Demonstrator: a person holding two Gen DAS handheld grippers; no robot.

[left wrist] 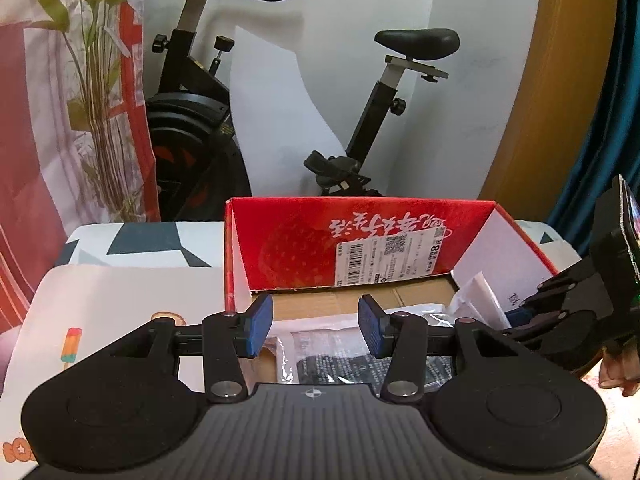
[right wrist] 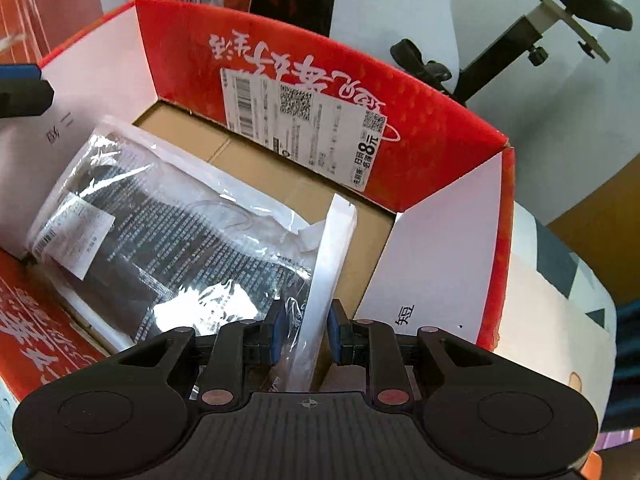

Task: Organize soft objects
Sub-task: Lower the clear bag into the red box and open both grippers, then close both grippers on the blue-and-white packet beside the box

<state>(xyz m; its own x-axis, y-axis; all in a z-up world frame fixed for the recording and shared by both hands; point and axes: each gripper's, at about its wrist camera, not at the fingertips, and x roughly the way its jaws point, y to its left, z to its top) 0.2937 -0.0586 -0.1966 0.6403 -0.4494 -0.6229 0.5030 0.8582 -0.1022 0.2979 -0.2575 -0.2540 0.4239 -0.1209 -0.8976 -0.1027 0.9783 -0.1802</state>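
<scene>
A red cardboard box with a strawberry print and a shipping label stands open on the table; it also shows in the right wrist view. A clear plastic bag with a dark soft item lies inside it, seen low in the left wrist view. My right gripper is shut on a second bagged item's white edge, held upright inside the box at its right side. My left gripper is open and empty, above the box's near edge. The right gripper shows at the left view's right.
An exercise bike stands behind the table. A patterned cloth covers the table left of the box. A curtain with a plant print hangs at the left. A wooden panel stands at the right.
</scene>
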